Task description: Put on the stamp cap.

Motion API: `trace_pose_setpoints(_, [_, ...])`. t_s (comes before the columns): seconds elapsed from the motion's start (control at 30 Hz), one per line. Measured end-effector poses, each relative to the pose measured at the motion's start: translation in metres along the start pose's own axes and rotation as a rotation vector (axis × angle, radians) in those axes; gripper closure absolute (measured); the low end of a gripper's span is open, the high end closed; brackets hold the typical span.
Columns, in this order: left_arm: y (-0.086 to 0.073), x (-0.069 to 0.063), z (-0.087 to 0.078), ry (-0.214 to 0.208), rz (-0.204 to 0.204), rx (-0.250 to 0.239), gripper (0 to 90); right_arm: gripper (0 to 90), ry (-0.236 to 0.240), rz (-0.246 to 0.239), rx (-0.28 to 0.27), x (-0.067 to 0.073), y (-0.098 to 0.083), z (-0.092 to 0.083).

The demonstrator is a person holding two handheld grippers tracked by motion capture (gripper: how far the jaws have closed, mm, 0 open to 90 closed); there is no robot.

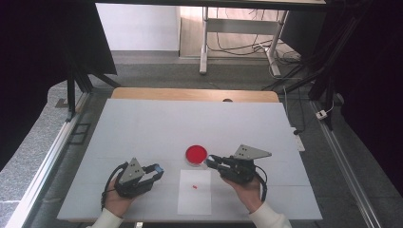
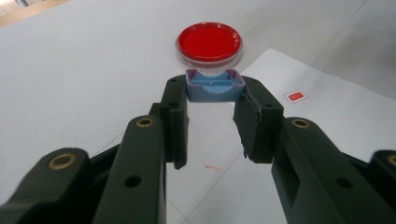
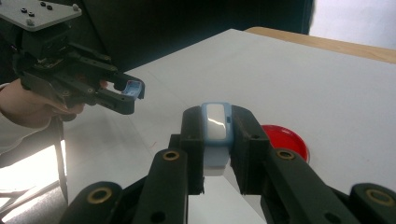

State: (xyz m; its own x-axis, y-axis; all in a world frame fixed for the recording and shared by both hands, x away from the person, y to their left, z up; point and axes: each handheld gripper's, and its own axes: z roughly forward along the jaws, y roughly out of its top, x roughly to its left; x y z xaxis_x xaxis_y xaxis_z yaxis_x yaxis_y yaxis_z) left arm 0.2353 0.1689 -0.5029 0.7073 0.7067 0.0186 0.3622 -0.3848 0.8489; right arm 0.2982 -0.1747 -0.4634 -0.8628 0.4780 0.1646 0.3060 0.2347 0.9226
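Observation:
A round red petri dish (image 1: 196,154) lies on the white table, between the two gripper tips. To its lower left, my left gripper (image 1: 158,169) is shut on a small blue tray-like piece (image 2: 212,92), which the jaws (image 2: 215,86) hold just short of the dish (image 2: 209,42). My right gripper (image 1: 210,160), coming from the right with its tips beside the dish, is shut on a blue piece with a white face (image 3: 215,122). From the right gripper (image 3: 217,114), the dish (image 3: 286,140) shows partly hidden behind a jaw, and the left gripper (image 3: 127,93) hovers farther off.
A white paper sheet (image 1: 195,194) with a small red mark (image 1: 195,186) lies near the front edge between my hands. The table's wooden far edge (image 1: 195,94) lies beyond a broad white surface. Dark frame posts stand at both sides.

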Motion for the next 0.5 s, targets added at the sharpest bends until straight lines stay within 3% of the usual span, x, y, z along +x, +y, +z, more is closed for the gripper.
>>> trace_pose_setpoints(0.5, [0.011,-0.010,0.020,-0.031,0.030,0.015,65.1,75.4,-0.008,-0.009,0.004,0.003,-0.002,0.001])
